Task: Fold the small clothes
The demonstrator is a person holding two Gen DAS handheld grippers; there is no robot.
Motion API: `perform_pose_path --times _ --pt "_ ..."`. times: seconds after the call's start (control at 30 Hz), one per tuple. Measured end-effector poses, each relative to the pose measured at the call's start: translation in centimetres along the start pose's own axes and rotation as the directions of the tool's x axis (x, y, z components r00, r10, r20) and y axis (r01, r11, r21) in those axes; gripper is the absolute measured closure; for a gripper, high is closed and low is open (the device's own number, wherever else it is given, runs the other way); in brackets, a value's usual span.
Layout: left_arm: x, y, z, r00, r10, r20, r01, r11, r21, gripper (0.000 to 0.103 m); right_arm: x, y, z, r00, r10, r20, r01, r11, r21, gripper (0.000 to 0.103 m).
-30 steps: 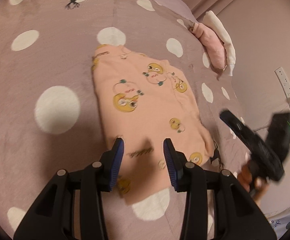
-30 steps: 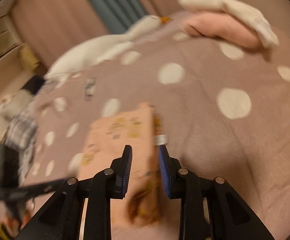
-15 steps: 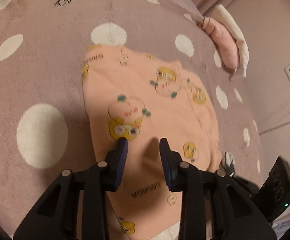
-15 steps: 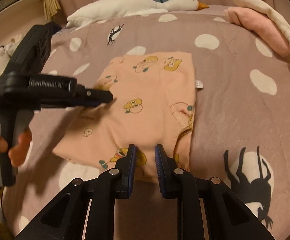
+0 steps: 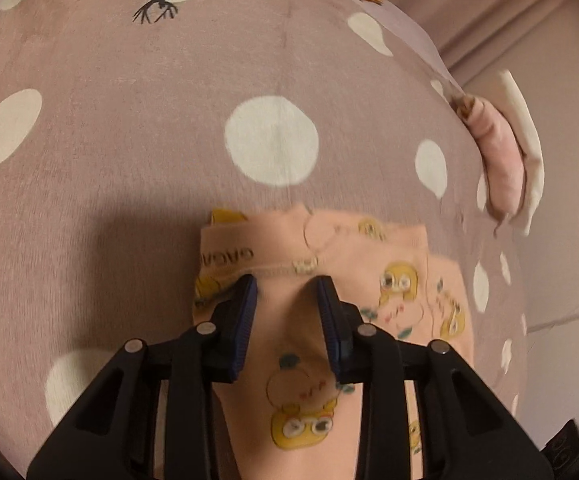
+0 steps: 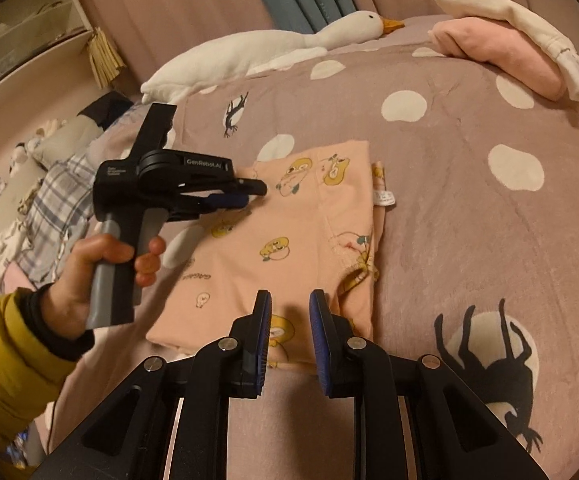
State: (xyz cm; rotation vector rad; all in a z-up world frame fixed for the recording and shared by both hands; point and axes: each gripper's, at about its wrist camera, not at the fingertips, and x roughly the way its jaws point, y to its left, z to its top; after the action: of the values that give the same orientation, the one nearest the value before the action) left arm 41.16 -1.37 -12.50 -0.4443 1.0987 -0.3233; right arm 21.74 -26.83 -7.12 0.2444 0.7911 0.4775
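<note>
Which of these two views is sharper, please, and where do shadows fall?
Right wrist view is sharper: the peach garment shows crisp prints. Left wrist view is softly blurred, with a dark shadow on the dotted blanket left of the left tongs; both bend fisheye-style.

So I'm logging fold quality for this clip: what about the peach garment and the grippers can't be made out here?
- Left wrist view: the peach garment near edge is covered by the left gripper and cut by the frame.
- Right wrist view: its near hem sits behind the right gripper.
- Right wrist view: the care label print is too small to read.
- Either view: layers beneath the garment's top panel are hidden.
</note>
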Motion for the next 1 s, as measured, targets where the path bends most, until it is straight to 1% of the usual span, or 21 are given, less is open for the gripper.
perform_pose_path --times 0.07,0.13,0.2,0.3,0.4,0.43,0.5,0.57,0.6,0.67,0.77,0.8,0.87,0.93,1.0 --pt "-0.3 0.2 0.0 1.0 -0.016 0.002 0.016 1.0 -0.017 0.072 0.1 0.1 0.5 1.0 0.004 0.011 -0.005 1.0 0.009 0.08" --pt "-1.0 -0.1 -0.7 1.0 -0.011 0.01 0.011 1.0 0.009 0.072 0.4 0.3 2.0 0.999 0.022 0.031 -0.022 0.999 0.024 0.08" --pt "-1.9 -0.5 -1.5 1.0 -0.022 0.01 0.022 0.999 0.036 0.072 0.9 0.4 3.2 0.999 0.006 0.049 -0.007 1.0 0.029 0.08" --pt "-4.2 -0.8 -3.7 0.996 -0.08 0.027 0.078 0.994 0.074 0.072 2.8 0.1 5.3 1.0 -0.009 0.026 0.008 0.999 0.042 0.08" --pt "-5.3 -1.0 -5.8 0.993 -0.117 0.014 0.115 0.988 0.099 0.071 5.4 -0.2 6.8 0.998 -0.045 -0.036 0.046 0.998 0.043 0.08" --pt "-5.5 -1.2 -6.4 0.992 -0.122 0.014 0.12 0.986 0.112 0.071 6.0 -0.3 6.9 0.997 -0.059 -0.054 0.061 0.997 0.045 0.08" --pt "-5.7 -1.7 -8.0 0.992 -0.123 -0.011 0.123 0.981 0.152 0.071 7.6 -0.9 7.1 0.988 -0.117 -0.097 0.122 0.991 0.048 0.08" --pt "-5.4 -2.2 -9.7 0.993 -0.116 -0.036 0.121 0.975 0.187 0.071 8.6 -1.9 7.0 0.982 -0.141 -0.127 0.151 0.986 0.077 0.08" --pt "-5.3 -2.4 -10.7 0.993 -0.105 -0.046 0.113 0.971 0.211 0.071 8.8 -2.2 6.9 0.982 -0.134 -0.132 0.147 0.984 0.097 0.08" --pt "-5.7 -2.4 -12.0 0.995 -0.093 -0.034 0.098 0.966 0.241 0.07 8.7 -3.0 7.0 0.986 -0.117 -0.12 0.133 0.981 0.14 0.083" --pt "-6.4 -2.1 -13.1 0.994 -0.104 -0.032 0.109 0.965 0.239 0.068 7.7 -3.1 6.8 0.989 -0.103 -0.105 0.12 0.978 0.172 0.082" --pt "-6.8 -1.8 -13.4 0.994 -0.106 -0.035 0.112 0.965 0.238 0.068 7.1 -2.7 6.6 0.99 -0.103 -0.1 0.118 0.98 0.16 0.082" --pt "-7.1 -1.5 -13.7 0.994 -0.102 -0.039 0.108 0.965 0.238 0.068 5.7 -1.4 5.5 0.991 -0.107 -0.084 0.114 0.989 0.094 0.082" --pt "-7.1 -1.6 -13.9 0.995 -0.089 -0.042 0.097 0.965 0.245 0.068 4.1 -0.2 4.1 0.988 -0.135 -0.072 0.137 0.99 0.02 0.082" --pt "-7.0 -1.9 -14.0 0.996 -0.073 -0.041 0.081 0.964 0.253 0.068 3.0 0.3 3.1 0.986 -0.152 -0.067 0.15 0.988 -0.03 0.082"
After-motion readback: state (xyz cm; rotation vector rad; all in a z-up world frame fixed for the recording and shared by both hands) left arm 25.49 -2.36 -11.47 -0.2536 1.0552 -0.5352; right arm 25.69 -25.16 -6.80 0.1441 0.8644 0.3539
